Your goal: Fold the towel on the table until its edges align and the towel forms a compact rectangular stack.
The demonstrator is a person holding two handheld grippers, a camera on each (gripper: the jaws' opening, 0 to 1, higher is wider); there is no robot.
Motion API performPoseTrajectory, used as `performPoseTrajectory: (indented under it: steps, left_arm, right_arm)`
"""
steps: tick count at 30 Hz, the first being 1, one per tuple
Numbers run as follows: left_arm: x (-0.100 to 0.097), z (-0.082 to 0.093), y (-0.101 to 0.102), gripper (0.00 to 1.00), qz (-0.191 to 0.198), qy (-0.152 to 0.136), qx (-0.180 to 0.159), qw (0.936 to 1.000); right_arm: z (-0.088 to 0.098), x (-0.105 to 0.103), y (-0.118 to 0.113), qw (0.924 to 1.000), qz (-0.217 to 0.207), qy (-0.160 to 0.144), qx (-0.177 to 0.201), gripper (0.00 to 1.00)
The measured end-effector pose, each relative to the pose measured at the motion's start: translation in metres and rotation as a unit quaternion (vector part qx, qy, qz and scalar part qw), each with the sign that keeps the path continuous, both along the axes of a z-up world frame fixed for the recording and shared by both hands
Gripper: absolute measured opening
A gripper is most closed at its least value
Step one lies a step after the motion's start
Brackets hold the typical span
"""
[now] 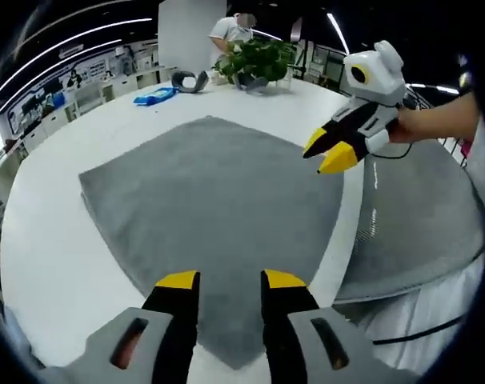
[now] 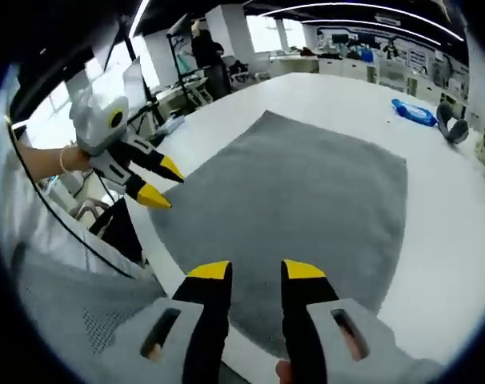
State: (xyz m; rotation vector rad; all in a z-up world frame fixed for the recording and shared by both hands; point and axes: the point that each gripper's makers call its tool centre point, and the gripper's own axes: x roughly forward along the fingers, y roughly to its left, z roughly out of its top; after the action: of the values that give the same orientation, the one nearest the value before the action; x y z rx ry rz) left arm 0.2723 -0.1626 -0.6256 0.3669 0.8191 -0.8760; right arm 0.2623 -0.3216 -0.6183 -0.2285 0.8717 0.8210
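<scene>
Left gripper view shows the grey towel (image 1: 214,216) lying open and flat on the white table (image 1: 50,256), filling the middle of the frame, with one corner pointing to the bottom between the jaws and another corner at upper centre. No fold is visible in it yet, so the task looks to be at its very start: the approach before the first grasp. The left gripper (image 1: 230,280) rises from the bottom edge, its yellow-tipped jaws apart and empty, hovering above the near corner of the towel. The right gripper (image 1: 332,152) comes in from the upper right, held by a person's hand, jaws slightly parted and holding nothing, just above the towel's right edge. In the right gripper view the towel (image 2: 306,200) spreads across the centre, the right gripper (image 2: 257,272) sits at the bottom with jaws apart, and the left gripper (image 2: 158,182) enters from the left, near the towel's left edge. The next move likely calls for each gripper to drop onto a corner or edge, pinch the cloth, and carry it over to the opposite side. Farther out, at the top of the left gripper view, stand a potted plant (image 1: 257,60), a blue object (image 1: 154,96) and a dark curved item (image 1: 190,80).
</scene>
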Motion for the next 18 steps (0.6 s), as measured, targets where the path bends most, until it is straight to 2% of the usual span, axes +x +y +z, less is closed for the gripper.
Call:
performPoseTrajectory:
  steps: [2, 7, 8, 9, 11, 13, 15, 18]
  left_arm:
    - [-0.008, -0.003, 0.002, 0.3, -0.007, 0.001, 0.006, 1.0]
    - [-0.015, -0.009, 0.004, 0.29, -0.026, 0.0, 0.027, 0.9993]
    - [-0.017, -0.012, 0.004, 0.27, -0.03, 0.004, 0.031, 0.9991]
    - [-0.02, -0.018, 0.004, 0.25, -0.033, 0.021, 0.035, 0.9986]
    - [-0.021, -0.024, 0.005, 0.25, -0.033, 0.021, 0.045, 0.9982]
    - [-0.025, -0.029, 0.008, 0.25, -0.06, 0.014, 0.078, 0.9951]
    - [-0.026, -0.03, 0.006, 0.25, -0.064, 0.014, 0.077, 0.9948]
    - [-0.025, -0.03, 0.005, 0.24, -0.066, 0.023, 0.083, 0.9941]
  right_arm:
    - [-0.009, -0.01, -0.003, 0.9995, 0.022, 0.005, -0.024, 0.23]
    - [-0.022, -0.018, -0.006, 0.9981, 0.04, 0.017, -0.043, 0.23]
    - [-0.024, -0.018, -0.007, 0.9978, 0.043, 0.018, -0.048, 0.22]
    - [-0.026, -0.019, -0.008, 0.9973, 0.045, 0.022, -0.053, 0.22]
    - [-0.031, -0.02, -0.01, 0.9958, 0.054, 0.027, -0.069, 0.21]
    - [-0.034, -0.023, -0.01, 0.994, 0.067, 0.032, -0.081, 0.22]
    - [-0.039, -0.028, -0.01, 0.9908, 0.086, 0.042, -0.095, 0.22]
    - [-0.042, -0.029, -0.009, 0.9862, 0.108, 0.031, -0.122, 0.22]
